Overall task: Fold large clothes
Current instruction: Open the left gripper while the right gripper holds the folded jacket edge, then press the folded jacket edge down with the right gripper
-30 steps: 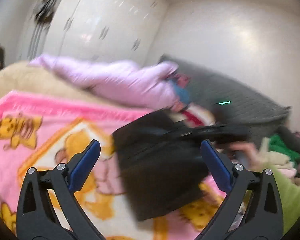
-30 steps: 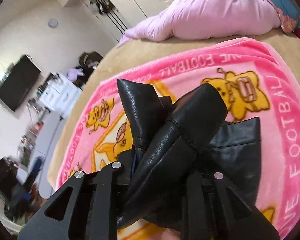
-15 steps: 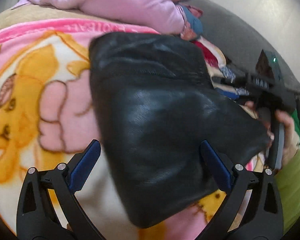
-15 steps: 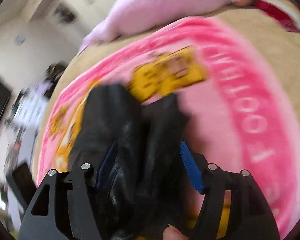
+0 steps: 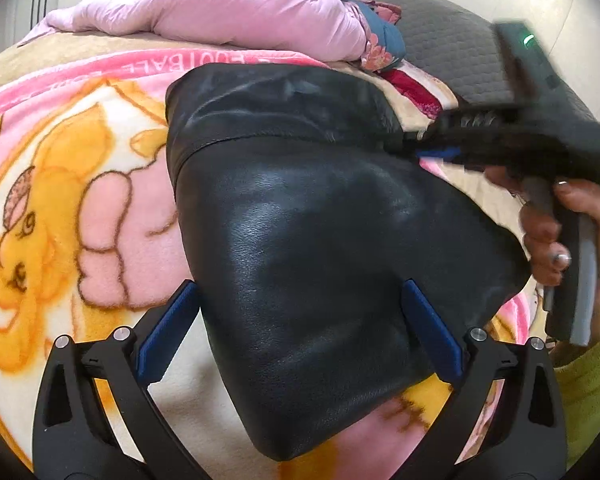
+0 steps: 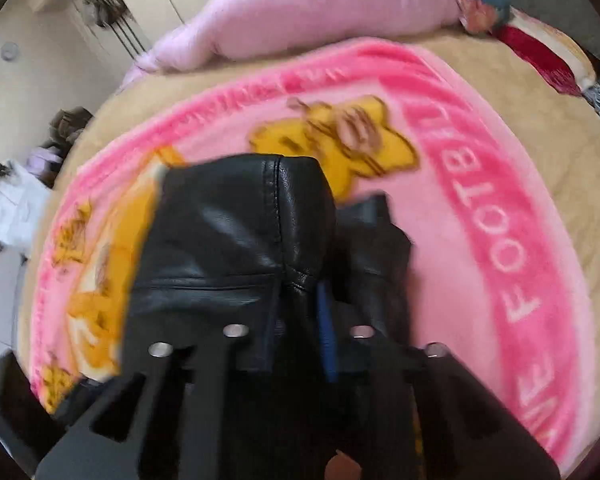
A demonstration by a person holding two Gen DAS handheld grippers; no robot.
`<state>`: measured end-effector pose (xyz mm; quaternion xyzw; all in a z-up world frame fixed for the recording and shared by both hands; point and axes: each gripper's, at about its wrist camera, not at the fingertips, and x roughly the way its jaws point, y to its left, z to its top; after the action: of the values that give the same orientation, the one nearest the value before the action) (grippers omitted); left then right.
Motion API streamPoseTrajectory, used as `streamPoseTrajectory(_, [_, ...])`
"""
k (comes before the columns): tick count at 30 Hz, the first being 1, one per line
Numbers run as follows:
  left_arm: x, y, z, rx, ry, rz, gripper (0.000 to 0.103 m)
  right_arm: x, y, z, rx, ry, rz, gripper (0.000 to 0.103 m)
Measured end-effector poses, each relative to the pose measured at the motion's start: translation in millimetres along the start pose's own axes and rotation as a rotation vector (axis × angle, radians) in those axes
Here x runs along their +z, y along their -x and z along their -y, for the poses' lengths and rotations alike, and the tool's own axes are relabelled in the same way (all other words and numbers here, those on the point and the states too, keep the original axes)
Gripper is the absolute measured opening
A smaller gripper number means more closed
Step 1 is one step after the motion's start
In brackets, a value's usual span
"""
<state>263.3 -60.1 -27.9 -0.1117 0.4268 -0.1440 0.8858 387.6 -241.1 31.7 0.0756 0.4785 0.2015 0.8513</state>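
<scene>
In the left wrist view the left gripper (image 5: 300,320) hung just above the black leather garment (image 5: 320,240), its blue-padded fingers (image 5: 168,328) spread wide to either side of the cloth and gripping nothing; the garment lay folded in a thick bundle on the pink cartoon blanket (image 5: 80,200), its nearer rounded corner pointing toward the camera; beyond the garment a lilac quilt (image 5: 228,8) was heaped at the blanket's far edge, with a grey cushion (image 5: 440,40) to the right of it; at the garment's right edge the right gripper (image 5: 440,152) met the leather, blurred, with a bare hand (image 5: 572,232) around its handle and a green sleeve (image 5: 588,392) below it. In the right wrist view the right gripper (image 6: 300,312) was closed narrowly on a fold of the garment (image 6: 228,248), the leather bunched between the fingers and hiding most of one blue pad (image 6: 324,336); the garment stretched away from the fingers across the blanket (image 6: 480,220), covering part of its yellow cartoon print; the quilt (image 6: 320,12) lay past the blanket's far pink border, and a dark television (image 6: 16,408) showed dimly at the lower left edge.
</scene>
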Motion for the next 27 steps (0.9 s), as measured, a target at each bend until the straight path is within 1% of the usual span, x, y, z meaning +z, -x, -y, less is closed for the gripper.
streamPoseTrajectory(2, [2,-1,-2,-0.008,0.015,-0.005,0.094,-2,26,-7,0.108,0.014,0.098,0.009])
streamPoseTrajectory(3, [3,-1,-2,-0.019,0.008,0.001,0.095,-2,44,-1,0.193,-0.016,0.155,0.009])
streamPoseTrajectory(4, [3,0,-1,-0.032,-0.002,0.009,0.095,-4,53,8,0.234,-0.045,0.177,0.008])
streamPoseTrajectory(5, [3,1,3,-0.045,-0.021,0.021,0.095,-5,58,18,0.253,-0.072,0.185,0.008])
streamPoseTrajectory(7, [6,-2,9,-0.039,-0.048,0.021,0.095,-10,48,50,0.2,-0.144,0.189,0.008])
streamPoseTrajectory(9, [5,-8,15,-0.022,-0.075,0.007,0.095,-18,31,72,0.176,-0.2,0.151,0.008])
streamPoseTrajectory(10, [4,-10,17,-0.02,-0.084,0.005,0.095,-27,19,87,0.148,-0.224,0.129,0.008])
streamPoseTrajectory(12, [4,-10,20,-0.031,-0.096,0.015,0.095,-39,9,100,0.11,-0.221,0.138,0.008])
streamPoseTrajectory(14, [5,-6,20,-0.048,-0.092,0.026,0.095,-47,7,108,0.108,-0.227,0.153,0.008])
streamPoseTrajectory(15, [7,-2,19,-0.052,-0.079,0.044,0.095,-51,7,113,0.121,-0.237,0.166,0.008])
streamPoseTrajectory(17, [10,0,16,-0.033,-0.076,0.071,0.095,-54,5,118,0.118,-0.247,0.169,0.01])
streamPoseTrajectory(18, [11,-3,18,-0.023,-0.08,0.065,0.095,-55,4,117,0.098,-0.252,0.16,0.014])
streamPoseTrajectory(19, [10,-14,18,-0.019,-0.078,0.022,0.095,-53,2,114,0.089,-0.251,0.151,0.016])
streamPoseTrajectory(20, [8,-17,20,-0.016,-0.072,0.005,0.095,-52,3,110,0.091,-0.248,0.143,0.019])
streamPoseTrajectory(21, [6,-20,22,0.003,-0.069,0.007,0.095,-51,8,108,0.099,-0.259,0.143,0.029])
streamPoseTrajectory(22, [5,-19,22,0.004,-0.069,0.016,0.095,-48,13,107,0.096,-0.27,0.144,0.041])
streamPoseTrajectory(23, [5,-18,22,-0.003,-0.065,0.021,0.095,-45,17,106,0.092,-0.279,0.151,0.069])
streamPoseTrajectory(24, [5,-17,21,-0.011,-0.057,0.02,0.095,-43,23,106,0.085,-0.288,0.16,0.083])
streamPoseTrajectory(26, [5,-17,21,-0.012,-0.053,0.019,0.095,-38,23,104,0.074,-0.284,0.13,0.083])
streamPoseTrajectory(27, [5,-18,22,-0.009,-0.054,0.019,0.095,-34,19,100,0.048,-0.28,0.088,0.083])
